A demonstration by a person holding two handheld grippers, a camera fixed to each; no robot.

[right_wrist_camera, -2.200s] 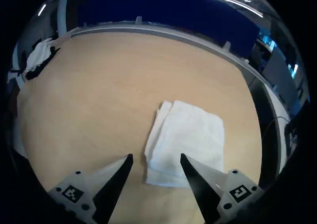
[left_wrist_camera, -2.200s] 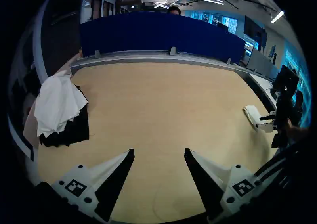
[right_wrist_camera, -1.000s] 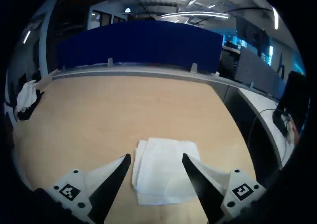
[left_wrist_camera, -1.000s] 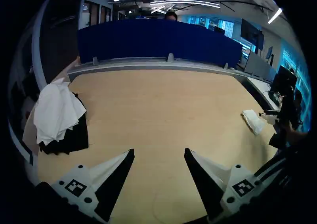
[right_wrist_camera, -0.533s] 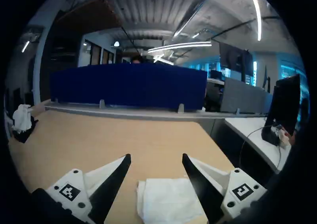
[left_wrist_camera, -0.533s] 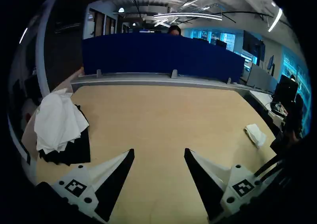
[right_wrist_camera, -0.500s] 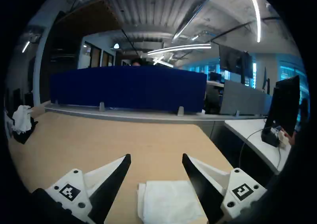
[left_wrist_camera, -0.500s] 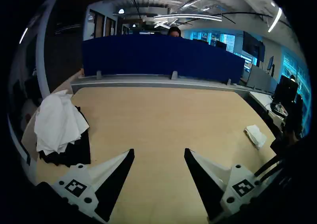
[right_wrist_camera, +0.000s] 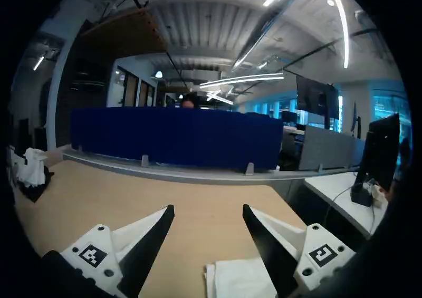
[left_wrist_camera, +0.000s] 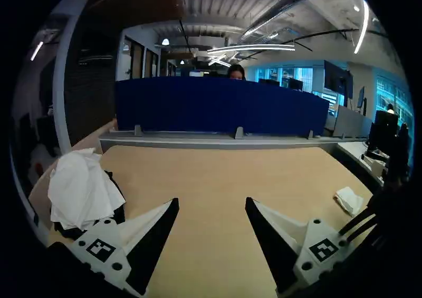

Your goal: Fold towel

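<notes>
A folded white towel (right_wrist_camera: 240,278) lies flat on the light wooden table (right_wrist_camera: 105,203), low in the right gripper view, just under and between my right gripper (right_wrist_camera: 207,211) fingers. That gripper is open and holds nothing. In the left gripper view the same folded towel (left_wrist_camera: 349,199) is small at the table's far right edge. My left gripper (left_wrist_camera: 211,203) hovers open over bare tabletop (left_wrist_camera: 221,182), empty.
A heap of white cloth (left_wrist_camera: 82,190) on dark cloth sits at the table's left edge, also seen far left as a pile (right_wrist_camera: 31,175). A blue partition (left_wrist_camera: 221,111) runs along the back. A black monitor (right_wrist_camera: 380,155) stands on the neighbouring desk to the right.
Both grippers have tilted up toward the room. The folded towel has slid lower in the right gripper view, and the cloth heap sits lower and closer in the left gripper view.
</notes>
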